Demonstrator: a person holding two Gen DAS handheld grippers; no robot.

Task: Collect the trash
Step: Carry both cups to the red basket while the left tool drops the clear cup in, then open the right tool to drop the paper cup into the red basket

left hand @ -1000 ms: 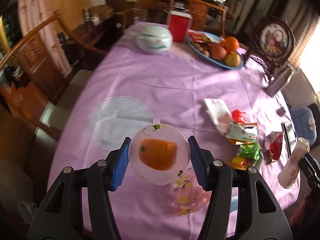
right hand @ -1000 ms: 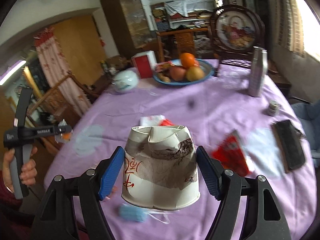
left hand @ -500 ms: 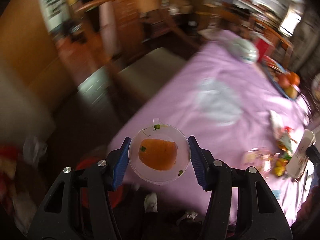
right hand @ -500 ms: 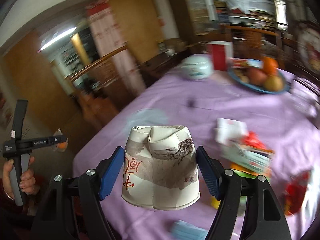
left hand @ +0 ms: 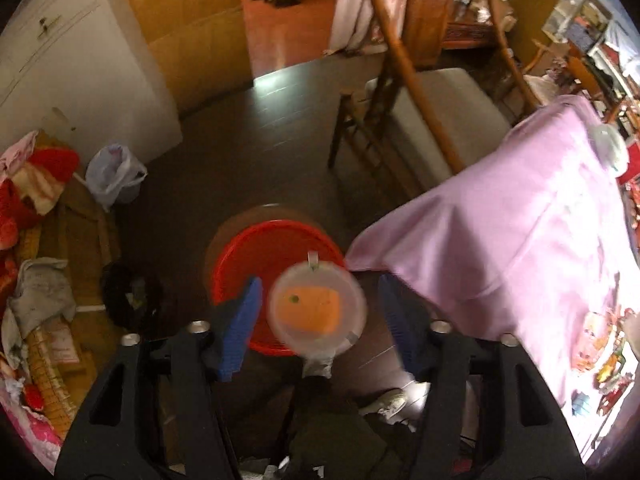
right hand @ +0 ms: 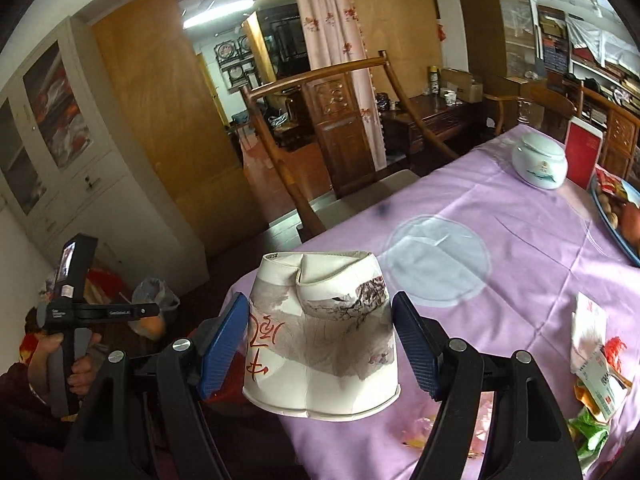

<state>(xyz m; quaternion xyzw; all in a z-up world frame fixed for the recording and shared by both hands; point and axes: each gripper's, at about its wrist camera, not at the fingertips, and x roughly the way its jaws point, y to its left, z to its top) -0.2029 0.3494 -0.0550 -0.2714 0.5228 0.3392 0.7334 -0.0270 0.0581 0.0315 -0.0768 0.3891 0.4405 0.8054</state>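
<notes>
In the left wrist view a clear plastic cup (left hand: 318,312) with orange residue hangs blurred between the blue pads of my left gripper (left hand: 318,280), directly over a red bin (left hand: 256,248) on the dark floor. The jaws are opening and a gap shows on both sides of the cup. My right gripper (right hand: 320,312) is shut on a crushed white paper bowl (right hand: 320,340) with ink drawings, held upside down above the near edge of the purple-clothed table (right hand: 500,200). The right wrist view also shows a hand (right hand: 76,356) holding the left gripper (right hand: 148,312) low at the left.
Wrappers and a carton (right hand: 592,368) lie on the table's right side, with a white lidded jar (right hand: 540,160) and a red box (right hand: 582,152) further back. A wooden chair (left hand: 420,120) stands by the table. A plastic bag (left hand: 112,176) and piled cloth (left hand: 32,184) sit left of the bin.
The left gripper swung off the table and tipped down over the red bin, and its jaws spread away from the plastic cup. The right gripper swung left with the paper bowl still gripped.
</notes>
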